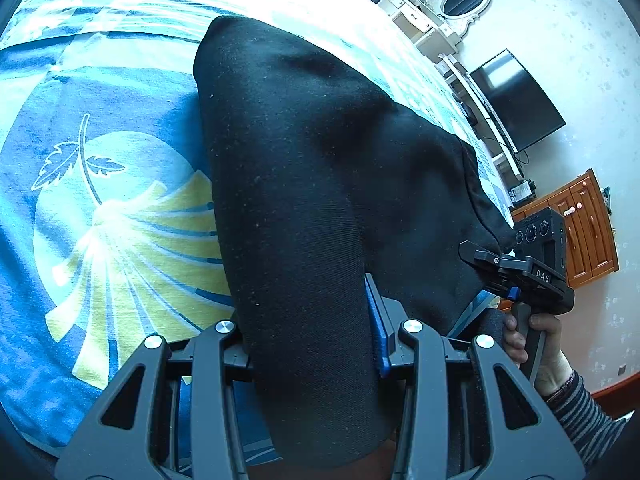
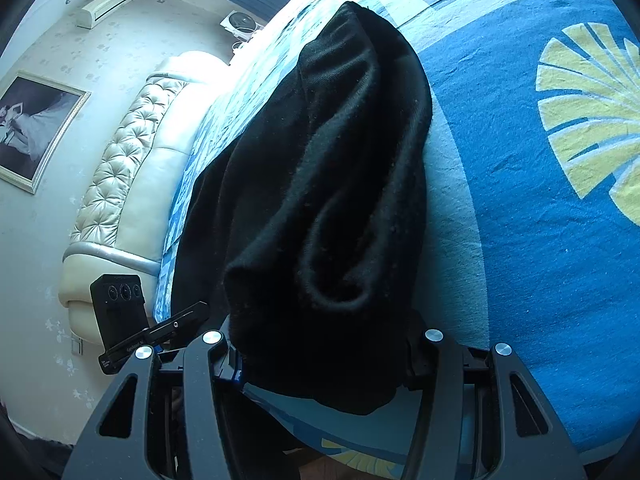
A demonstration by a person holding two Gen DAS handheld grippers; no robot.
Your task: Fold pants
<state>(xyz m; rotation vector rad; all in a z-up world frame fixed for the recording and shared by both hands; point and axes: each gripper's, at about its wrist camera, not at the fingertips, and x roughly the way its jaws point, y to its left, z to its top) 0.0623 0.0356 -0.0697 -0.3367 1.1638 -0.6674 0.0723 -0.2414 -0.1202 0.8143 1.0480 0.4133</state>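
Note:
The black pants [image 1: 304,168] hang bunched above a blue bedspread [image 1: 120,92] and stretch away from me toward the far side of the bed. In the left wrist view, my left gripper [image 1: 312,340] is shut on a thick fold of the pants, and its blue pad [image 1: 378,320] presses the cloth. My right gripper [image 1: 520,272], held by a hand [image 1: 536,340], grips the pants' other corner at the right. In the right wrist view, my right gripper [image 2: 324,360] is shut on the black pants [image 2: 332,184]. My left gripper [image 2: 160,332] shows at the left.
The bedspread [image 2: 540,220] has yellow and white leaf prints. Right of the bed stand a television [image 1: 520,100], a wooden cabinet [image 1: 584,228] and a white dresser with an oval mirror [image 1: 466,0]. A tufted headboard [image 2: 124,152] and a framed picture [image 2: 36,128] are on the other side.

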